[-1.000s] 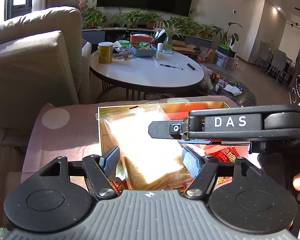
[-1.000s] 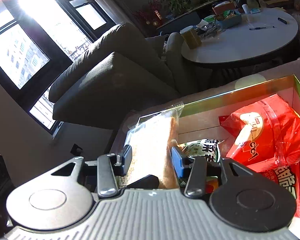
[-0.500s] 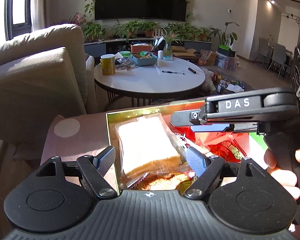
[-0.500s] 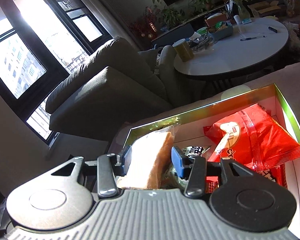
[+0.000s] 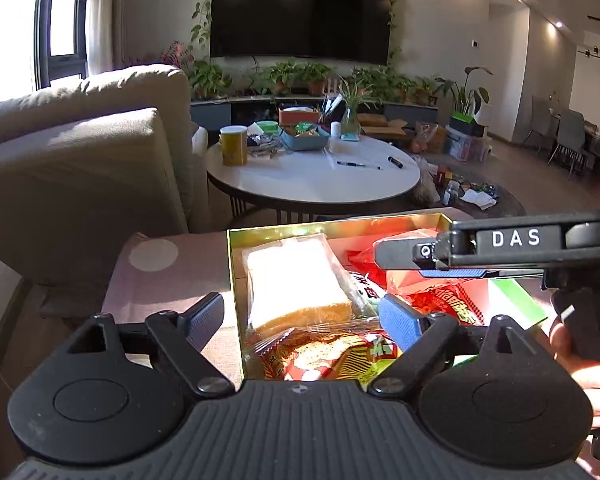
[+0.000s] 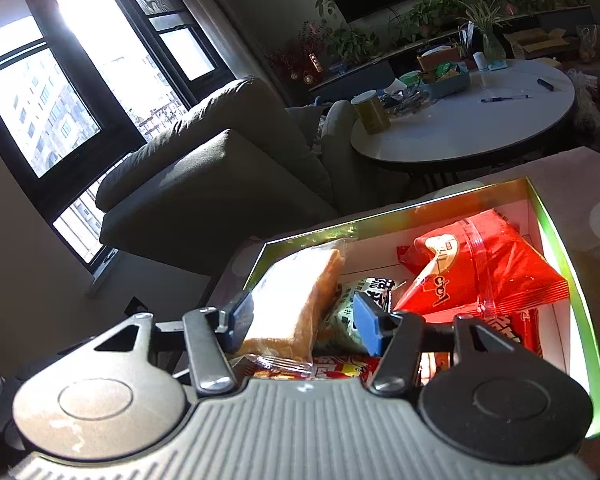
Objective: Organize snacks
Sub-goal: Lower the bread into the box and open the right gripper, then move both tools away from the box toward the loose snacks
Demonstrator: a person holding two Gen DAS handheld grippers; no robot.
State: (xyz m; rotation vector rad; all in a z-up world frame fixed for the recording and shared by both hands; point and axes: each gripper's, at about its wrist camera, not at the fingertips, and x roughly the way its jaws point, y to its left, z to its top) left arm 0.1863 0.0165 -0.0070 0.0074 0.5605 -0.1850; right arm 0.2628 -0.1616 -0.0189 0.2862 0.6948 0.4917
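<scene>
Left wrist view: one wrapped bread slice lies in the gold-rimmed box among perhaps four snack packets. Left gripper gapes wide, empty; right gripper also spread, holding nothing.

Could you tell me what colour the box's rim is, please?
The box rim is shiny gold-green, clearest in the right wrist view.

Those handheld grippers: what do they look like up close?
Each is black plastic with a ribbed grey body, two round black discs and angled black linkages ending in blue textured finger pads. The right gripper bears white "DAS" lettering. A bare hand holds its handle.
</scene>
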